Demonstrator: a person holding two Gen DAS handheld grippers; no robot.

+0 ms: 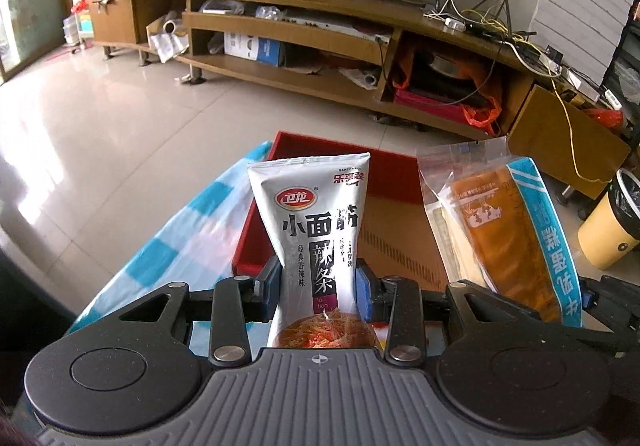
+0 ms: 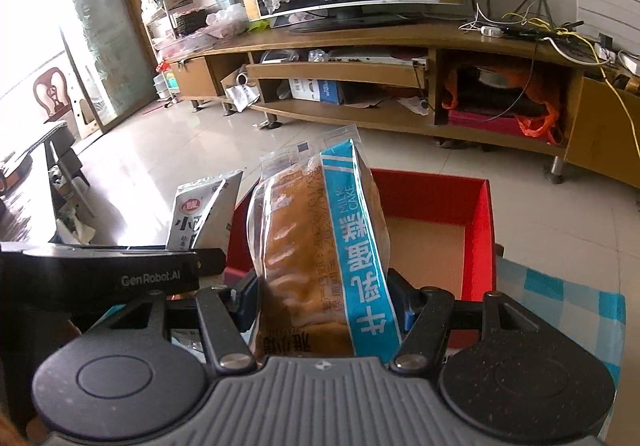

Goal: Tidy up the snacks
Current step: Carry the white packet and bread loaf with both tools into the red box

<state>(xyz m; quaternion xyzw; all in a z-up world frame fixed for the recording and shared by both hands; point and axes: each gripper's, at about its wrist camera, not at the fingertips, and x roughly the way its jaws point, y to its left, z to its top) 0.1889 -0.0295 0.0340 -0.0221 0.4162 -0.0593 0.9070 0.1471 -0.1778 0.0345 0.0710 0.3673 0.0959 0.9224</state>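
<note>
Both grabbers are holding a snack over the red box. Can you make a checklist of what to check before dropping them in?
1. Left gripper shut on the silver spicy-strip packet: ok.
2. Right gripper shut on the milk cake packet: ok.
3. Red box open on top, no lid in the way: ok.
4. Room inside the box: ok where its bare brown floor shows; the near part is hidden behind the packets.
5. Packets exactly above the opening: cannot tell.
6. Box sitting steady on the blue checked cloth: ok.
</note>
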